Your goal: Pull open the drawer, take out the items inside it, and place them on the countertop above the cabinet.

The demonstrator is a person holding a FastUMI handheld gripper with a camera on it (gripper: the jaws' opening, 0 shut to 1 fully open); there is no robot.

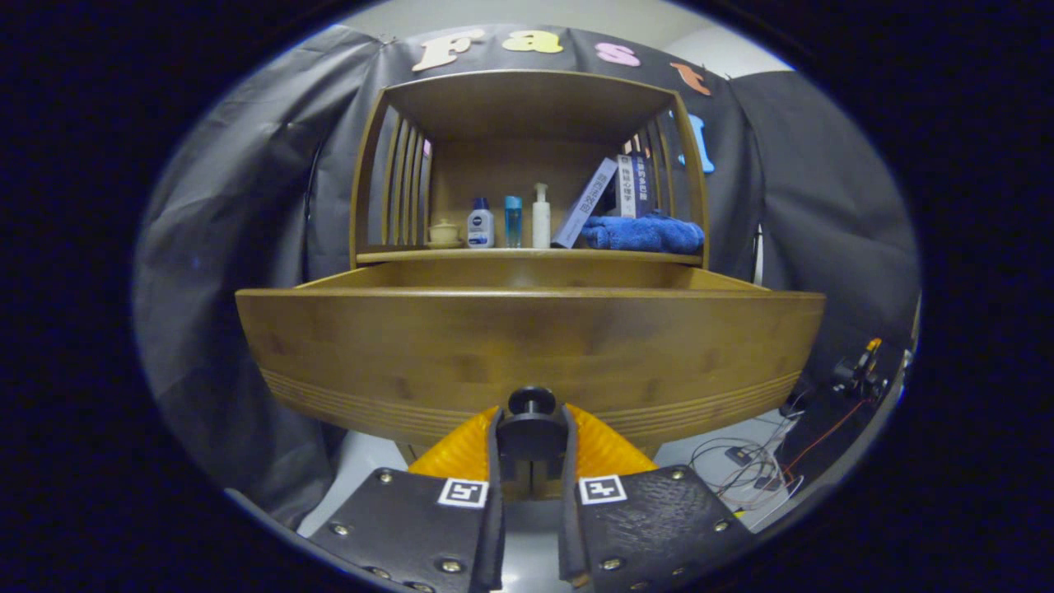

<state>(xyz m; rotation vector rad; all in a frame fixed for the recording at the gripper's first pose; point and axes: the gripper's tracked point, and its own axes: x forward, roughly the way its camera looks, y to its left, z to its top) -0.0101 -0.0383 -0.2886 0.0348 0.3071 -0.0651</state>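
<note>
On the countertop (pixel 527 256) of a wooden cabinet (pixel 366 165), from left to right: a small pale lidded cup (pixel 444 233), a squat white bottle with a blue cap (pixel 480 224), a slim clear-blue bottle (pixel 513 221), a white pump bottle (pixel 541 217), leaning books (pixel 586 203) and a folded blue towel (pixel 642 234). Below, the wide wooden drawer (pixel 527 346) stands pulled out toward the camera, its contents hidden behind the front panel. The gripper (pixel 531 432) is closed narrowly on the drawer's small dark round knob (pixel 531 401), both fingers pressing its sides. The drawer looks stiff, solid and fairly heavy; the knob, low at centre, appears the only sound hold, and slippery if pulled off-axis.
</note>
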